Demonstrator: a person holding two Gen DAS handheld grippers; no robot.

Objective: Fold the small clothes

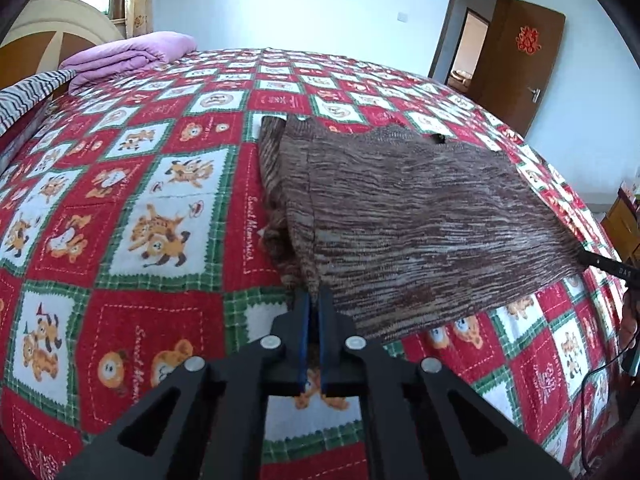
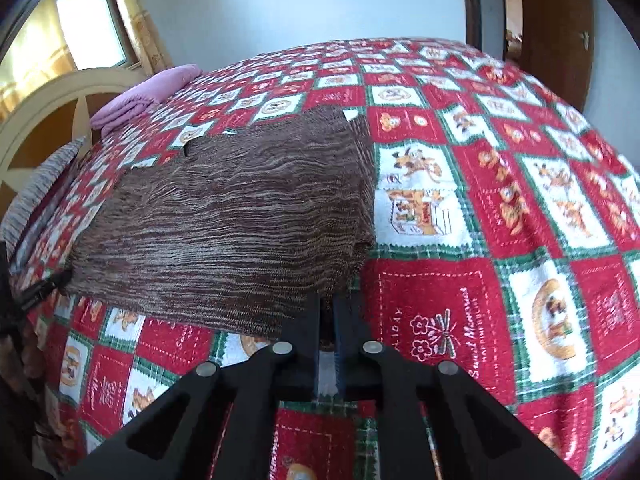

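The patchwork bedspread (image 1: 132, 184) lies bare and flat on both sides of the brown knitted garment (image 1: 420, 216), giving open passage. Only 2 things stand near the headboard (image 2: 60, 100): a folded purple blanket (image 1: 128, 56) and a striped pillow (image 1: 28, 96).

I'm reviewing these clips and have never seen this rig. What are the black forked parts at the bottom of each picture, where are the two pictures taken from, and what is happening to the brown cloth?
A person holds one pair of black two-finger tongs in each hand, with a wide-angle camera on each looking along its fingers. One picture is from the left tongs, the other from the right tongs. Below lies a bed under a red, white and green checked cartoon quilt, with a folded purple blanket near the headboard. The brown streaked knitted garment lies on the quilt. Both tongs are shut on its near edge, one at each corner, lifting that edge slightly.
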